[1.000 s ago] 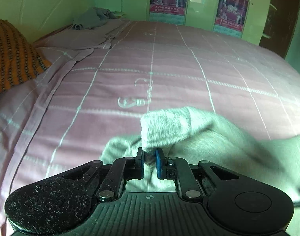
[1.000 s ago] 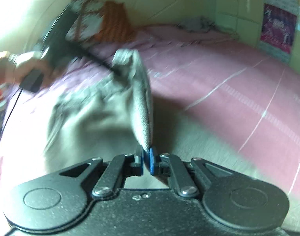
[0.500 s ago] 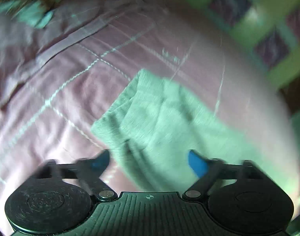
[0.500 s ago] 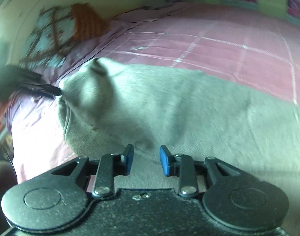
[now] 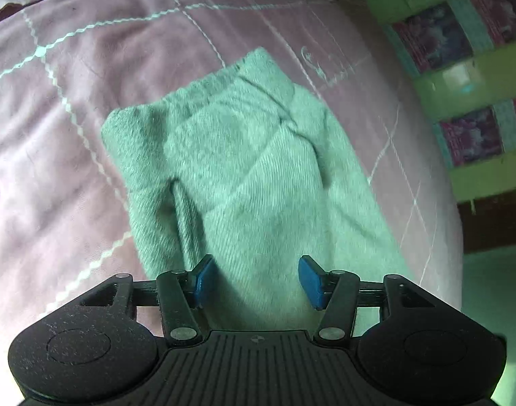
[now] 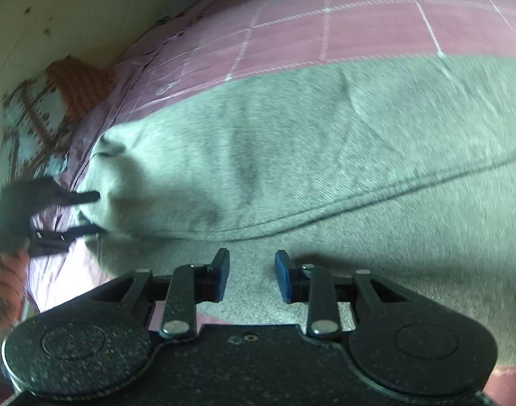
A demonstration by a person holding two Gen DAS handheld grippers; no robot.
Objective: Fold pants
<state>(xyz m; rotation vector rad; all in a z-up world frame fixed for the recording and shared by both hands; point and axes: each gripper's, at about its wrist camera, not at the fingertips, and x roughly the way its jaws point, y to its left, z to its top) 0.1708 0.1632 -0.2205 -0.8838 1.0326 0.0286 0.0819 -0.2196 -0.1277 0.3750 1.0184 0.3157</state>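
Pants (image 5: 244, 169) flat on bed, under both parted grippers.

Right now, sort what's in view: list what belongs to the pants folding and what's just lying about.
Job:
- grey pants
- left gripper, open
- right gripper, open

Lying about:
- pink checked bedsheet
- orange patterned pillow
- wall posters

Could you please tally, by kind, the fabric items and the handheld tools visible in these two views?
Grey knit pants: 1
Pink checked bedsheet: 1
Orange patterned pillow: 1
Black two-finger tools with blue pads: 2, left and right, both open
Total: 5
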